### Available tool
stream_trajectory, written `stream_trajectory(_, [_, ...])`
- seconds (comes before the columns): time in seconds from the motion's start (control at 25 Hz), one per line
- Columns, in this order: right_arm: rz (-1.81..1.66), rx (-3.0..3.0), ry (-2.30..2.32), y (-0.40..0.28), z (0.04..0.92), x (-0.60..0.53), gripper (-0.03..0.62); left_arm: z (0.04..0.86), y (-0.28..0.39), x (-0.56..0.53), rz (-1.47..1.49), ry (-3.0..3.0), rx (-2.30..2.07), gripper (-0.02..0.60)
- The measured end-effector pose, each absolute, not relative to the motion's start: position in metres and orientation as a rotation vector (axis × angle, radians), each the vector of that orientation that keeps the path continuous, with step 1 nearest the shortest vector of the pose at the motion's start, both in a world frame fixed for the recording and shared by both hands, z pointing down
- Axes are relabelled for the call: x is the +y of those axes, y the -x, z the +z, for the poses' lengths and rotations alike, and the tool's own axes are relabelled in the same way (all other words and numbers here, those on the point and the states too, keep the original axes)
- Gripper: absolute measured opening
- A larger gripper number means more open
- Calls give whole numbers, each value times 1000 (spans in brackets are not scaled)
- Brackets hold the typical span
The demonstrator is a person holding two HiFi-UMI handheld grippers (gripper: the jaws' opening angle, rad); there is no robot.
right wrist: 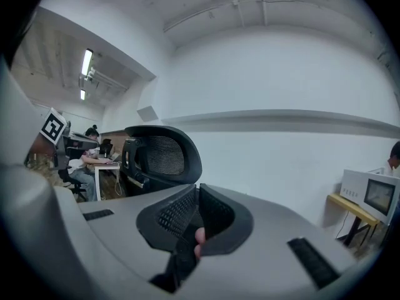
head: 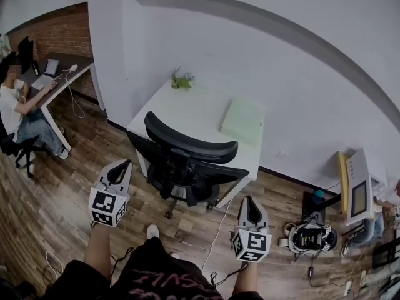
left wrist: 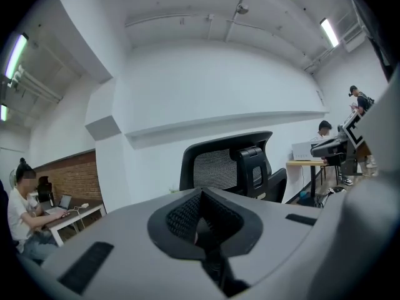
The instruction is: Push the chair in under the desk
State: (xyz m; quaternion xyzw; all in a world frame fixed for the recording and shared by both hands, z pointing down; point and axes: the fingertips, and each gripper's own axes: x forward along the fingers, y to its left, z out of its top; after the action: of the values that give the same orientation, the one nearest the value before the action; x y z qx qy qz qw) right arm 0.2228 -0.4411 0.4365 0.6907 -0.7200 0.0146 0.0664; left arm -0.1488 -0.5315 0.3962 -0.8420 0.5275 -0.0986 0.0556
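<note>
Shut left tool (head: 127, 162), chair (head: 187, 161) masking desk (head: 200, 108) edge

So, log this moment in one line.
chair: at white desk, not fully in | left gripper: shut, empty | right gripper: shut, empty | contact: none

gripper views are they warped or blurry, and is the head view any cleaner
Left gripper view: heavy fisheye, dark corners, left tongs soft, chair sharp. Right gripper view: same warp, strip light glaring. Head view: wall ledge bowed, even light, sharp.
</note>
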Motion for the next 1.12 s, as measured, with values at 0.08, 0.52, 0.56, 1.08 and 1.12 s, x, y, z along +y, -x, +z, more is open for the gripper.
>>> stream_trajectory(0.08, [34, -2158, -2079, -224, 434, -438, 33, 390, 152, -530, -284, 2545, 1606, 15])
stream_trajectory(0.52, [33, -2130, -2077, -225, 432, -430, 32, 380, 153, -526, -228, 2545, 1627, 15])
stream_trajectory(0.56, [38, -2132, -2084, -226, 431, -430, 32, 378, 152, -526, -226, 2541, 1622, 15])
stream_trajectory(1.08, [27, -2105, -2084, -230, 424, -437, 28, 379, 144, -527, -223, 2539, 1625, 15])
stream_trajectory(1.12, [26, -2102, -2077, -230, 424, -438, 28, 379, 144, -527, -225, 2539, 1624, 15])
